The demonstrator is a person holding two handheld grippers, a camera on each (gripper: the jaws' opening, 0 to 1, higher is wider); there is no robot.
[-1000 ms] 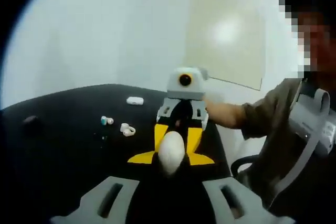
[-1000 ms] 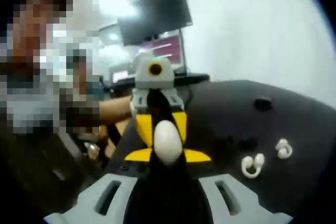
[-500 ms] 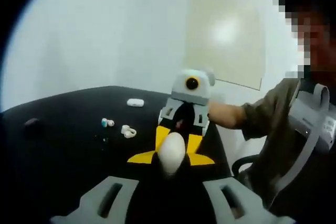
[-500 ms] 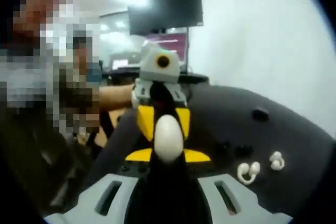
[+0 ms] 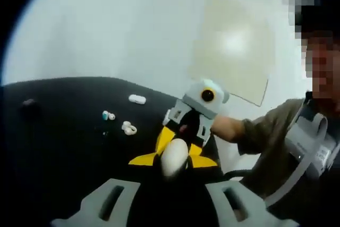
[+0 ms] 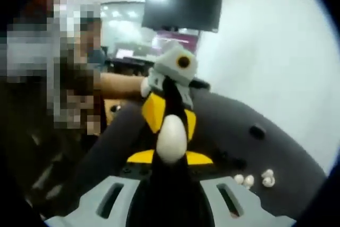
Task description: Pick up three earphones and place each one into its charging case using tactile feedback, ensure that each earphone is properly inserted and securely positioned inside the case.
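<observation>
Left gripper (image 5: 173, 206) and right gripper (image 6: 169, 206) are meeting nose to nose above the black table (image 5: 58, 147), both clamped on 1 white oval charging case (image 5: 174, 157), which is hanging between the 2 pairs of yellow fingertips (image 5: 166, 137). In the right gripper view the same case (image 6: 171, 139) is sitting at the centre, pinched from both ends.

Change over the last 1.0 s: both views are rolling, the opposing gripper is tilting off vertical, and the table is dropping lower in the right gripper view. The case is keeping its place between the jaws, so the hands are turning the case together rather than releasing it.

Earphones are lying loose on the table, well apart from the case: a white pair (image 5: 128, 128), a teal-and-white one (image 5: 108, 115), and a white oblong piece (image 5: 137, 99) farther back.

Judgement: no insertion is under way; the case is probably being reoriented or opened first.
</observation>
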